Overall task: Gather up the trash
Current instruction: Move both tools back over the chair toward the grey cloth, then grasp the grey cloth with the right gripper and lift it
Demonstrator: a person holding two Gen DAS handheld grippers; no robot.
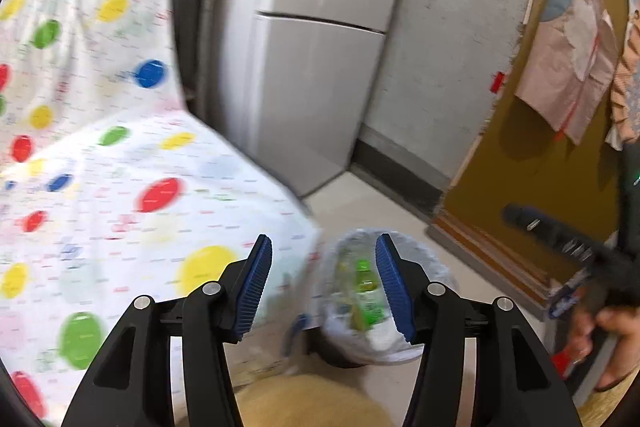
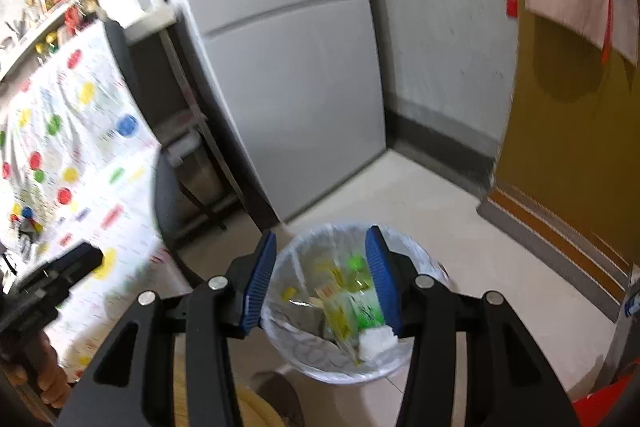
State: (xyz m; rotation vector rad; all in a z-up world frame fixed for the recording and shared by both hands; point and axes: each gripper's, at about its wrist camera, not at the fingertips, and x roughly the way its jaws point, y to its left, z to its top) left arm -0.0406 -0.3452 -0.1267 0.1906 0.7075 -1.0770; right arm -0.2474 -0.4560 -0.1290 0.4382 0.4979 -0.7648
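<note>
A round trash bin lined with a clear plastic bag stands on the pale floor. It holds a green bottle, yellow wrappers and white paper. My right gripper is open and empty, above the bin. My left gripper is open and empty, higher up, with the same bin below it beside the table. The green bottle shows in the bin there too.
A table under a white cloth with coloured dots stands at the left. A grey refrigerator stands behind, a yellow-brown door at the right. A black chair sits by the table.
</note>
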